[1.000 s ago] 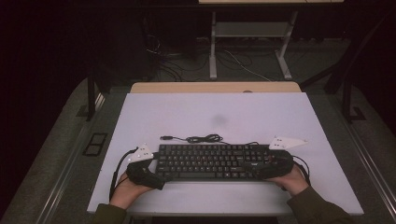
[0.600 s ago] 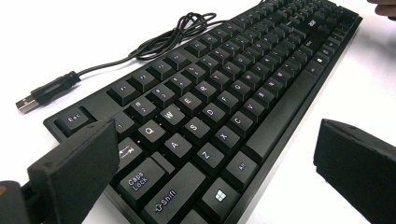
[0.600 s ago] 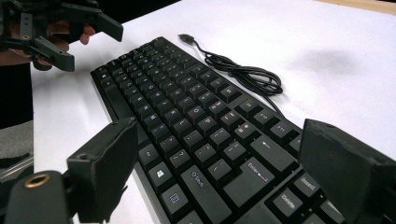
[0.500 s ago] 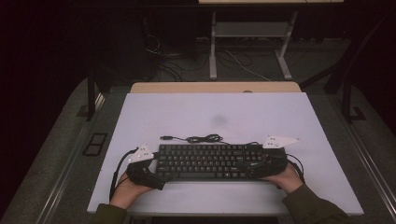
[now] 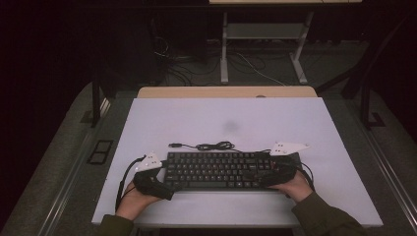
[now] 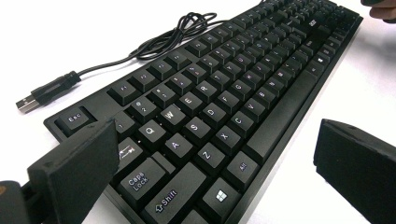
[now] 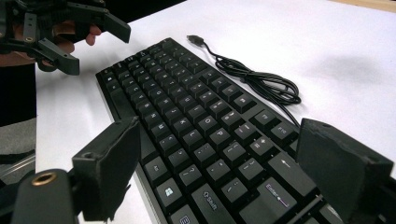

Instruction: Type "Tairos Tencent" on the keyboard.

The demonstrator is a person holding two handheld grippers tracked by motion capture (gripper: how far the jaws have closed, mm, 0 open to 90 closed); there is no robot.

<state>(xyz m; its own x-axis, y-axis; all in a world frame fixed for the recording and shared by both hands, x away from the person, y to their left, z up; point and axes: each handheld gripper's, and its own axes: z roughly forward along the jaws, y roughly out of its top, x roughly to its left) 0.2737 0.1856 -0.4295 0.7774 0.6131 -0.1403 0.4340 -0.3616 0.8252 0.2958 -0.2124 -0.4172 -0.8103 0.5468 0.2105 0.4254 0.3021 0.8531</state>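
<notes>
Dim high view with near-black surroundings, matte white tabletop lit from above, faint grey smudge at centre, gripper views brighter, tabletop overexposed at upper edges, foreground jaws softly blurred

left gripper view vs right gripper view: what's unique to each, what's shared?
Left gripper view: Esc key, Caps Lock, and the left gripper with open jaws at the keyboard's left end.
Right gripper view: Enter key and the right gripper, open at the right end.
Shared: black keyboard, its coiled cable, USB plug, white table.
</notes>
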